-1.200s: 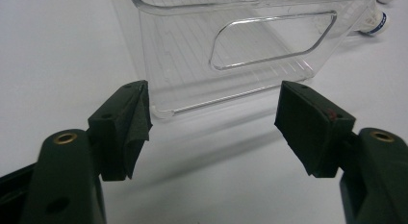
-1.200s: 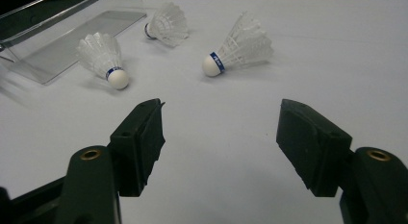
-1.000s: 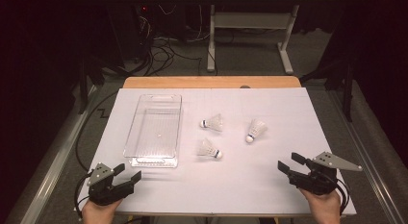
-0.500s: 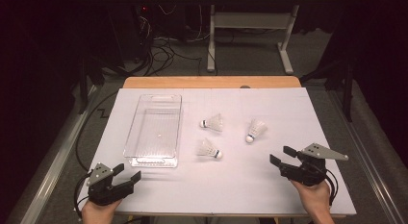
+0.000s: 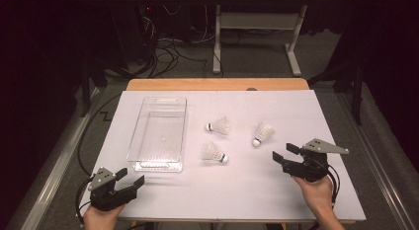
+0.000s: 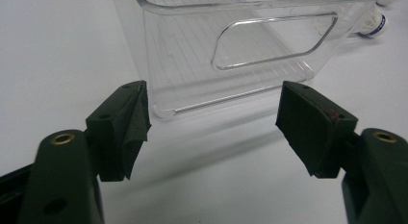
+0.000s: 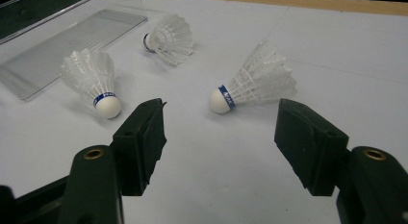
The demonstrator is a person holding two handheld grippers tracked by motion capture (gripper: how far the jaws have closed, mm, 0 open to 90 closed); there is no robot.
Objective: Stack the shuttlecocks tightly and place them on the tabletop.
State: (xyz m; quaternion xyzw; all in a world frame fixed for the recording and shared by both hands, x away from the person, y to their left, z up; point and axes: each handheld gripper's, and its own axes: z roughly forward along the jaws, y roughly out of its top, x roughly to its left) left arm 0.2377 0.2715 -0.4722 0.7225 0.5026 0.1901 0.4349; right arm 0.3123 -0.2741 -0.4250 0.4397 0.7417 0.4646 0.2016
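Just ahead of the right gripper (image 5: 283,155), between the lines of its two jaws in the right gripper view, lay the nearest shuttlecock (image 7: 252,84), on its side with the cork tip toward the gripper and the feather skirt pointing away. The jaws stood wide apart and held nothing; neither pad touched the shuttlecock, which lay a little beyond their tips. To the left of the gripper and ahead of it lay a second shuttlecock (image 7: 91,78), its blue-banded cork turned toward the camera. A third shuttlecock (image 7: 169,38) lay farther off, beyond the gap between the other two. All three lay apart from one another on the white table cover (image 5: 276,200).

The left gripper (image 5: 130,177) sat at the near left corner of the table, its jaws likewise spread wide and empty. Directly ahead of it stood a clear plastic bin (image 6: 231,51), its near end wall with the handle cut-out facing the jaws, close but not touching. In the high view the bin (image 5: 159,134) held nothing, and the shuttlecocks lay to its right, well apart from the left gripper.
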